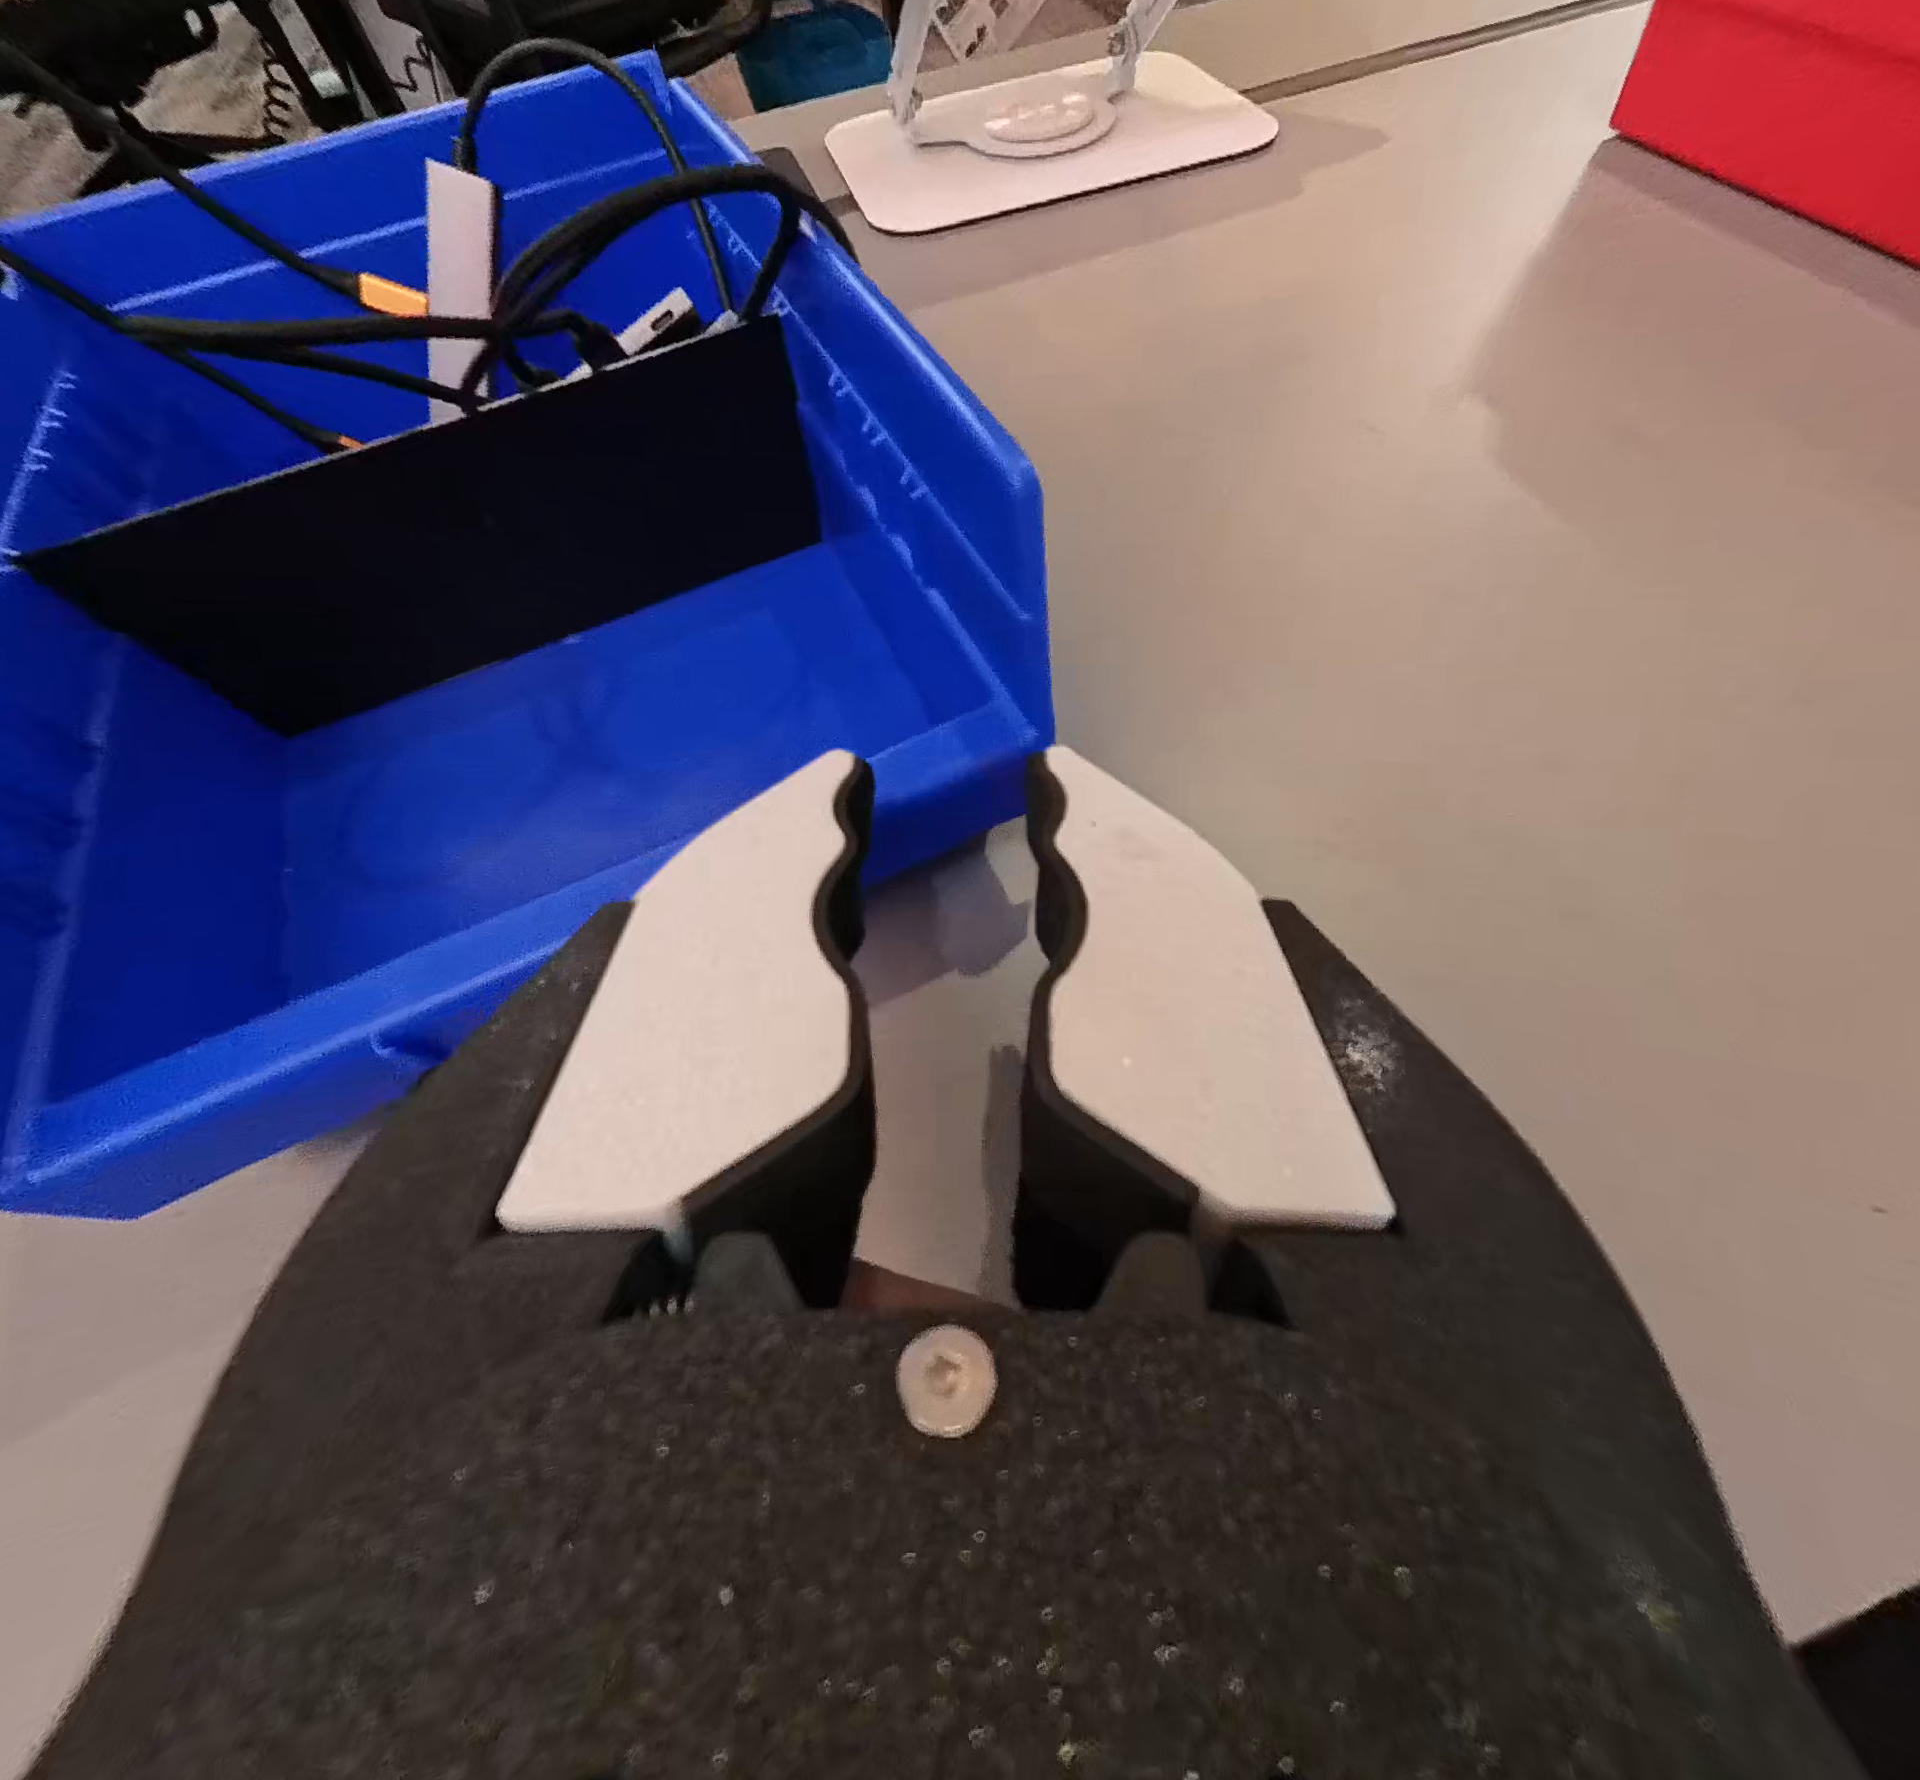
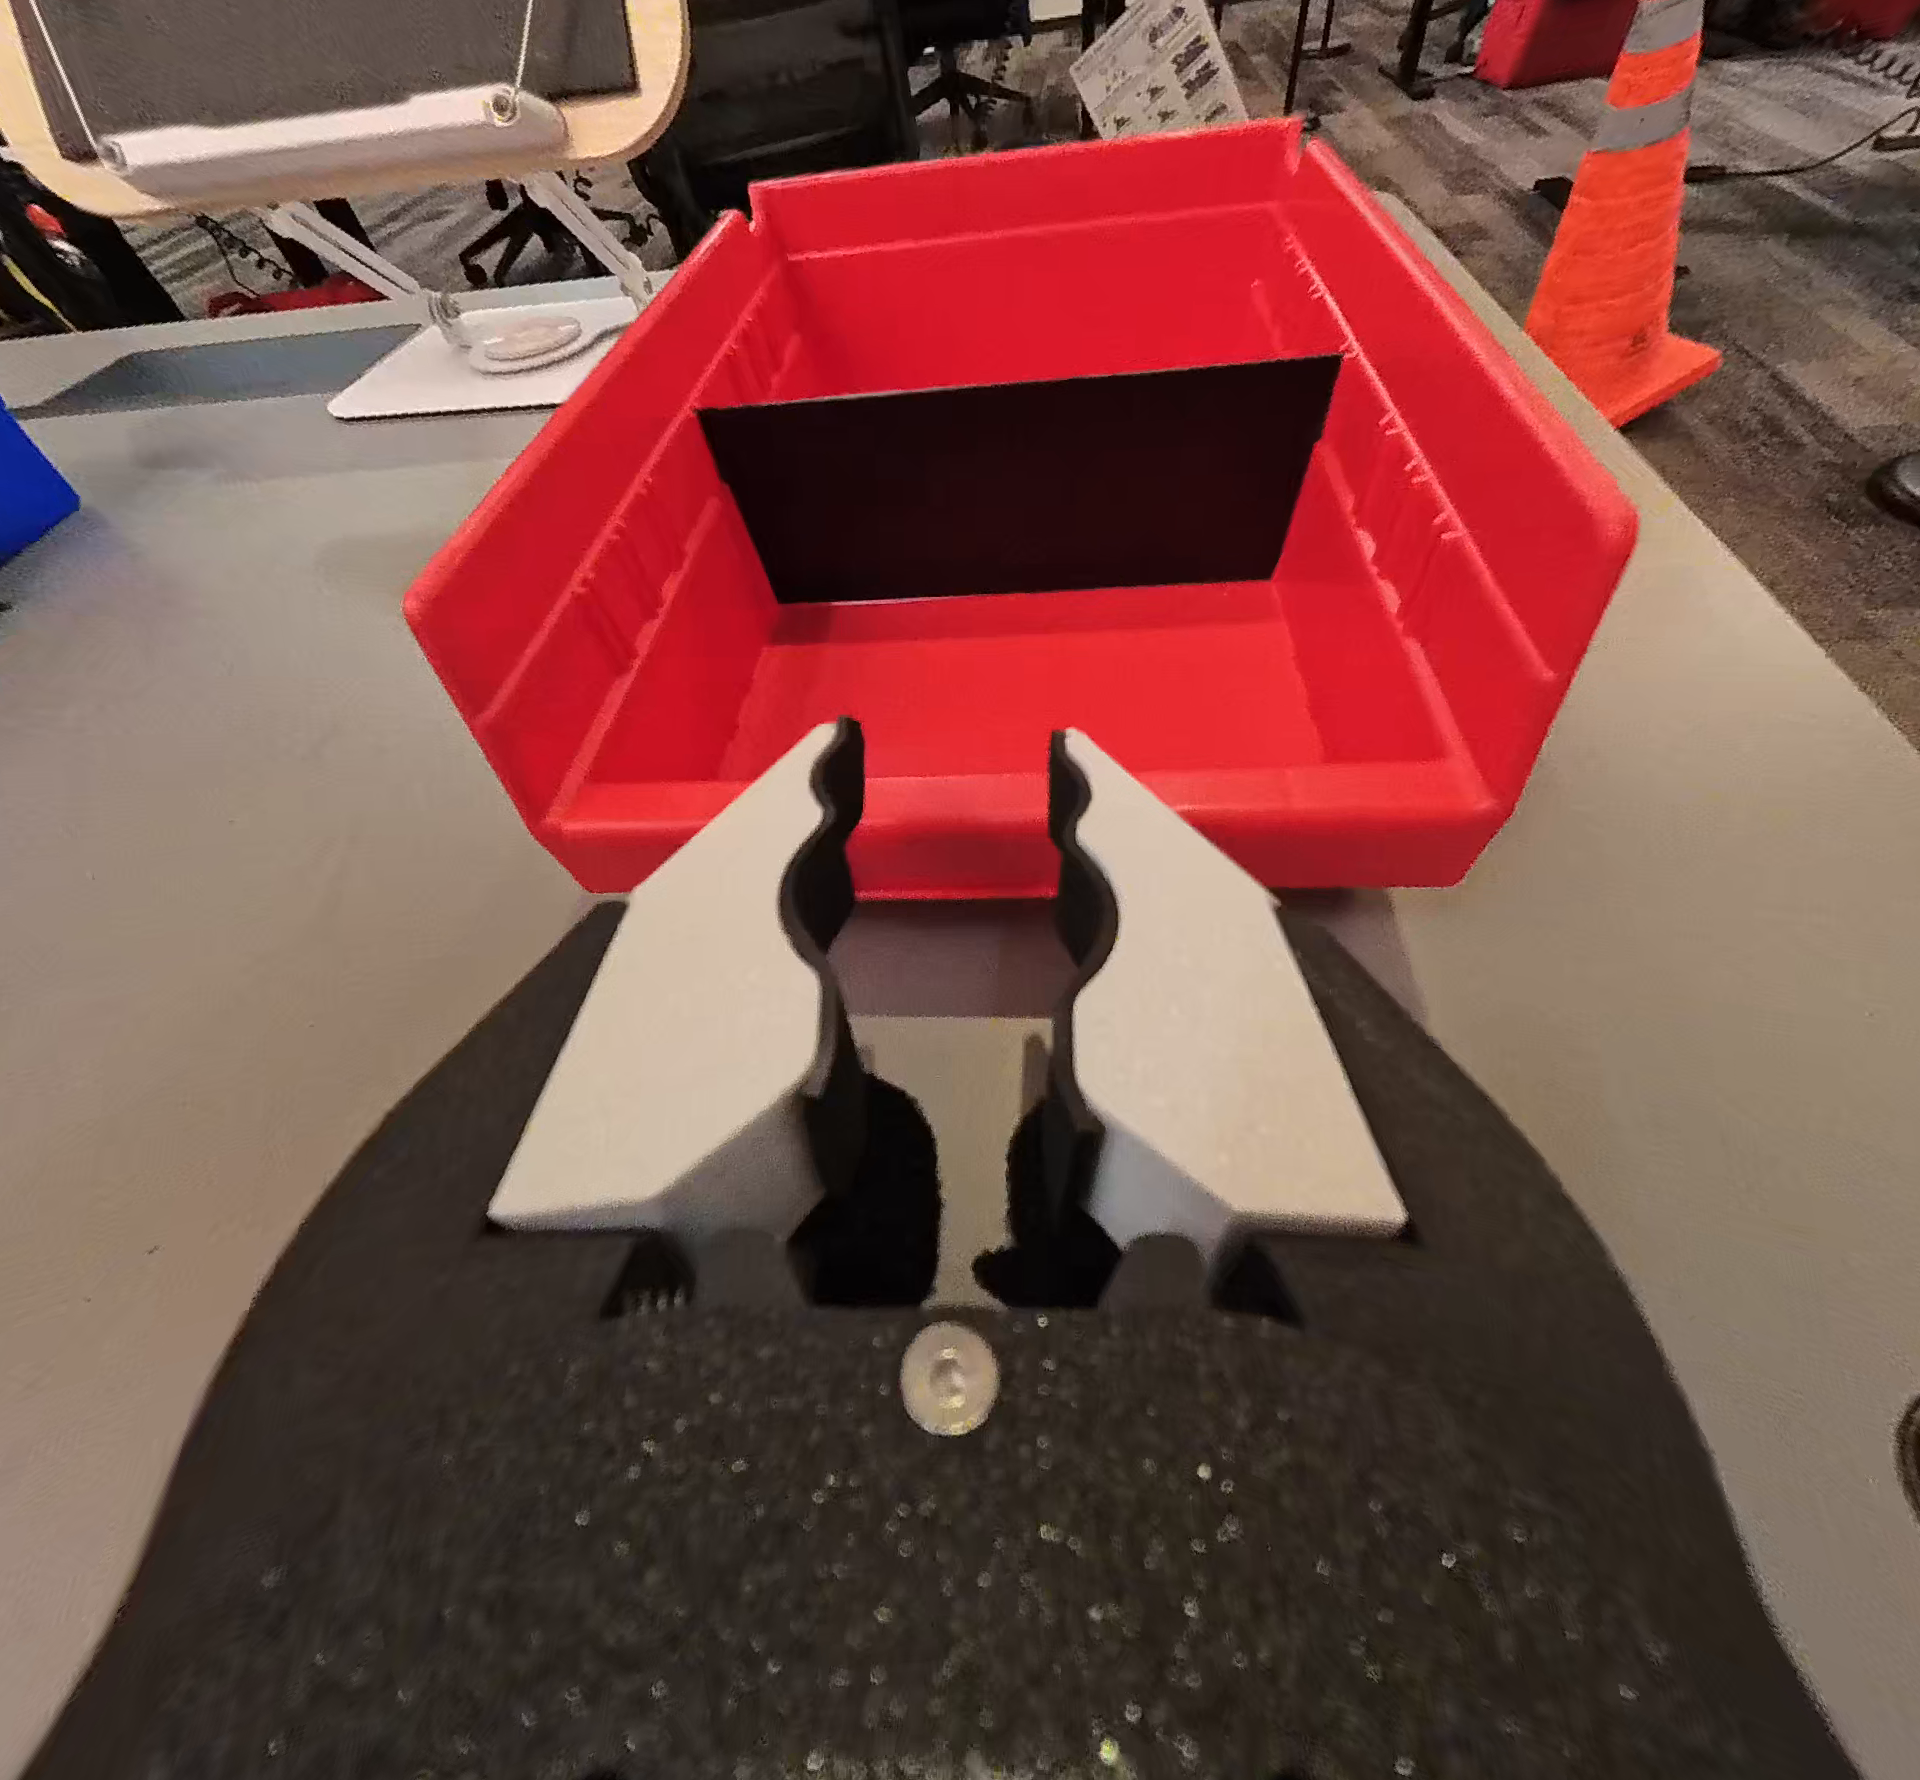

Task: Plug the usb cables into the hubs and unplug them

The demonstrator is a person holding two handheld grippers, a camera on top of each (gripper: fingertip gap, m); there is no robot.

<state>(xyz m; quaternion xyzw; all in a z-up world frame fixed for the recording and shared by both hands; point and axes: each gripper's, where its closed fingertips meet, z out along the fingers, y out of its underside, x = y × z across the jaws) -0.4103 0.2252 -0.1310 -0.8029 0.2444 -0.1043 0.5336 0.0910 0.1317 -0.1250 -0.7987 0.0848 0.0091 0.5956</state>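
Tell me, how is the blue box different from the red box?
The blue bin is blue and the red bin is red. The blue bin's back part, behind its black divider, holds tangled black cables and pale hubs; what shows of the red bin, both sides of its divider, looks empty. Both are open plastic bins on the grey table, each split by a black divider.

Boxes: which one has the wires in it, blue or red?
The blue box. Black wires sit behind its black divider; the red box holds only a divider.

No legible writing on anything here
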